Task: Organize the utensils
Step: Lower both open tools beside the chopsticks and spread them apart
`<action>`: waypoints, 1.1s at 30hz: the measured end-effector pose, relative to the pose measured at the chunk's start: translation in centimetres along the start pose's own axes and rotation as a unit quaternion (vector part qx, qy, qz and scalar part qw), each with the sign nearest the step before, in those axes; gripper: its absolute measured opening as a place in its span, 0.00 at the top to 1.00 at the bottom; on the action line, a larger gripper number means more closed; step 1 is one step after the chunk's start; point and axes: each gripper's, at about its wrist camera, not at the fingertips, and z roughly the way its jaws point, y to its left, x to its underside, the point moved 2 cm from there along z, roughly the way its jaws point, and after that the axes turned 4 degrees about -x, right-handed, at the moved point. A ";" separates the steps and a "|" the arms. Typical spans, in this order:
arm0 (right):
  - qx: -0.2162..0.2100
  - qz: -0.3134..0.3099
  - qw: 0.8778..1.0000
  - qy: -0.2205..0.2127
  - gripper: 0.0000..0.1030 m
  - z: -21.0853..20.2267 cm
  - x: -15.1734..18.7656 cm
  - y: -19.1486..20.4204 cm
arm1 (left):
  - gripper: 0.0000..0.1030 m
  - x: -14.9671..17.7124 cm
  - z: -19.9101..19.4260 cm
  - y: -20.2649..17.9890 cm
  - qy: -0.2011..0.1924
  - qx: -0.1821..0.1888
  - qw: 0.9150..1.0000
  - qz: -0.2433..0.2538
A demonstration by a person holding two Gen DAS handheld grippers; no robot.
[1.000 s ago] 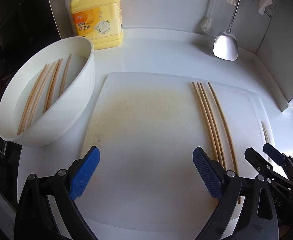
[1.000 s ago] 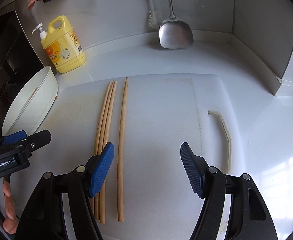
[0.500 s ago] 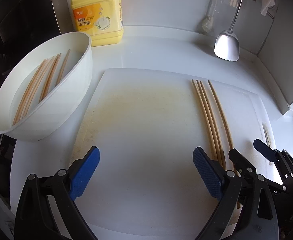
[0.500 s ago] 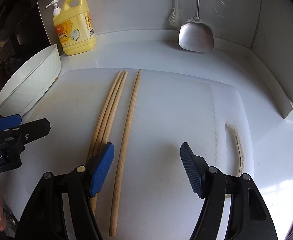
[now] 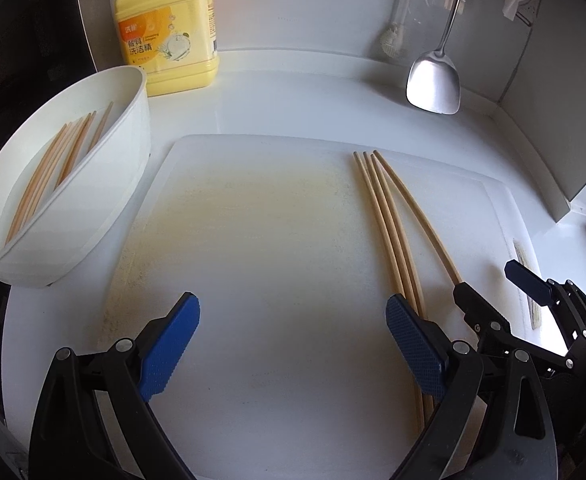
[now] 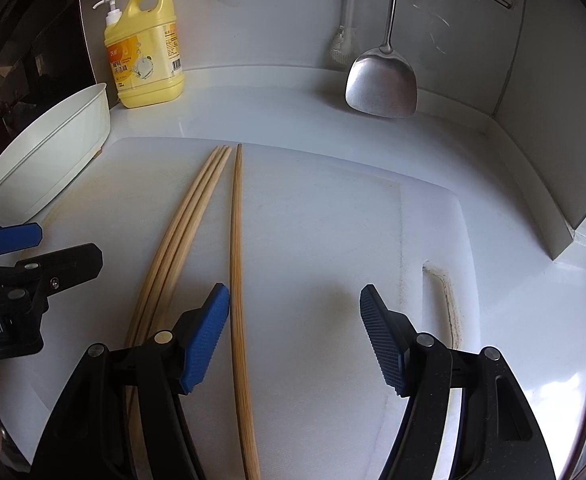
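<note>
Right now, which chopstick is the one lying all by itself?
Find the big white cutting board in the middle of the counter. Four wooden chopsticks lie on it. Three lie touching in a bundle; the lone chopstick lies just right of them with a gap, between the right tongs' open fingers.

**Detergent label and a clipped logo are the only readable text**

A yellow detergent bottle (image 5: 167, 28) at the back of the desk carries an orange-and-white label with the Chinese characters 餐具洗洁精 in bold; the smaller characters on the orange patch above them are too blurred to read. From the right wrist camera, the same bottle (image 6: 145, 50) shows a barcode on its side panel, its digits and the fine print above it illegible. Well in front of the bottle, at the left edge of that view, the black body of the left tongs (image 6: 11, 256) bears white lettering cut off by the frame, reading "obot.AI". No other writing can be made out.
</note>
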 end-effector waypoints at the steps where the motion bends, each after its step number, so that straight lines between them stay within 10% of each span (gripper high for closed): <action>1: 0.002 -0.002 1.000 -0.001 0.37 0.1 -0.1 -0.2 | 0.10 0.0 0.1 -0.2 0.000 0.002 1.000 0.001; 33: -0.003 0.023 1.000 -0.003 0.37 0.2 -0.2 -2.9 | 0.05 0.5 2.0 -1.3 0.016 -0.005 1.000 -0.005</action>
